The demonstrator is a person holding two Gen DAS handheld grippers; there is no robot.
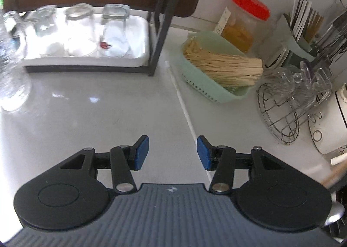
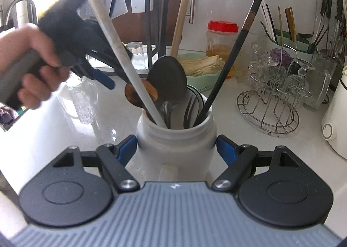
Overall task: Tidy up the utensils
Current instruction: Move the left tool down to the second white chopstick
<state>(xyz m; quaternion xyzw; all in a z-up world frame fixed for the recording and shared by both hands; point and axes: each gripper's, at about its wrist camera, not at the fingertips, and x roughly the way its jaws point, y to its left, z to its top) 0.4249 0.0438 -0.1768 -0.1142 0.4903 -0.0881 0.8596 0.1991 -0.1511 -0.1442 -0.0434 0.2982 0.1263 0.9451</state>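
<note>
In the left wrist view, the left tongs [image 1: 172, 152] hang over the pale desk [image 1: 97, 112] with their blue pads apart and nothing between them. A long white chopstick [image 1: 181, 100] lies on the desk just ahead of them, beside a green basket [image 1: 219, 93] of dry noodles. A white tray [image 1: 86, 60] of upturned glasses sits at the far left, and a wire rack [image 1: 288, 112] stands to the right.

In the right wrist view, the right tongs [image 2: 176, 147] clasp the white jar [image 2: 176, 138], one pad against each side. The jar holds a white stick [image 2: 121, 52], a black spoon [image 2: 167, 78], a wooden spoon [image 2: 141, 94] and a dark chopstick [image 2: 232, 56]. A hand [image 2: 28, 62] at the left carries the left tongs, blurred, near the jar.
</note>
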